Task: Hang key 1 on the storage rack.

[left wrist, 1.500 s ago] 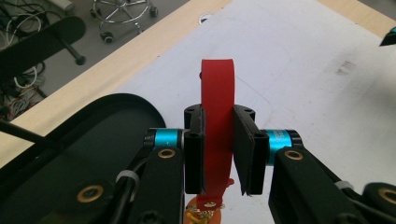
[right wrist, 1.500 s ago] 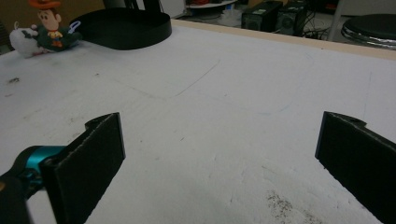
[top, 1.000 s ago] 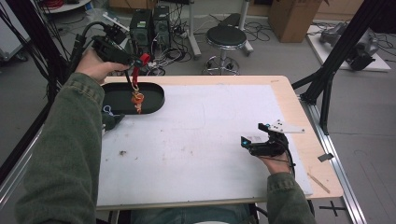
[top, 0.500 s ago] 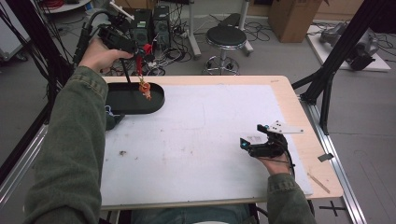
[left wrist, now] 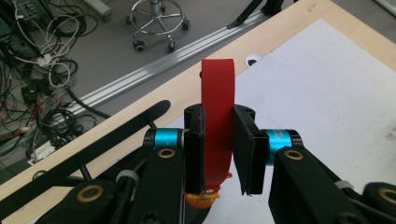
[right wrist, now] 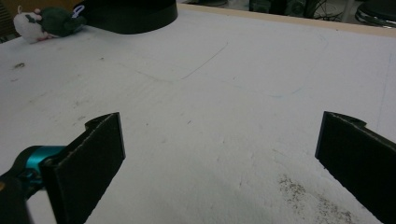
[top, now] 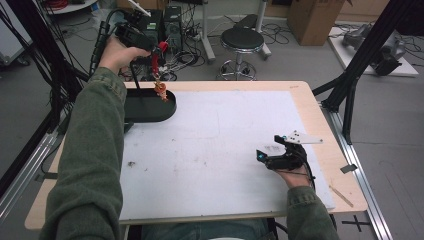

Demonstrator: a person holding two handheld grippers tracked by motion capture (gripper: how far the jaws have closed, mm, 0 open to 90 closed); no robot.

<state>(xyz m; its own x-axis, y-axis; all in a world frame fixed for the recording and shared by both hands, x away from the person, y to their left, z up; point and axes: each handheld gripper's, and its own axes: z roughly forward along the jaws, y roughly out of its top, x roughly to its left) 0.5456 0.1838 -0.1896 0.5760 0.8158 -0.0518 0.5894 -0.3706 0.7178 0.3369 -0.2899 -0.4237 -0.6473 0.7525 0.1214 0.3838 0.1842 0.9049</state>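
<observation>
My left gripper (top: 159, 51) is held high over the table's far left corner, shut on a red strap (top: 156, 64). A small orange toy (top: 161, 91) dangles from the strap over the far rim of a black oval tray (top: 150, 112). In the left gripper view the red strap (left wrist: 217, 126) stands pinched between the pads, with a bit of the orange toy (left wrist: 201, 199) below. My right gripper (top: 274, 149) rests on the white mat (top: 225, 135) at the right, open, with nothing between its fingers (right wrist: 93, 154).
A small green and white plush (right wrist: 42, 21) lies on the mat beside the black tray (right wrist: 130, 11). Past the far edge stand a stool (top: 241, 37) and floor cables (top: 180, 57). Black frame struts (top: 350, 92) rise at the table's right side.
The left hand has carried the strap and orange toy away from me, from over the tray's middle to over its far rim. The right gripper has stayed put.
</observation>
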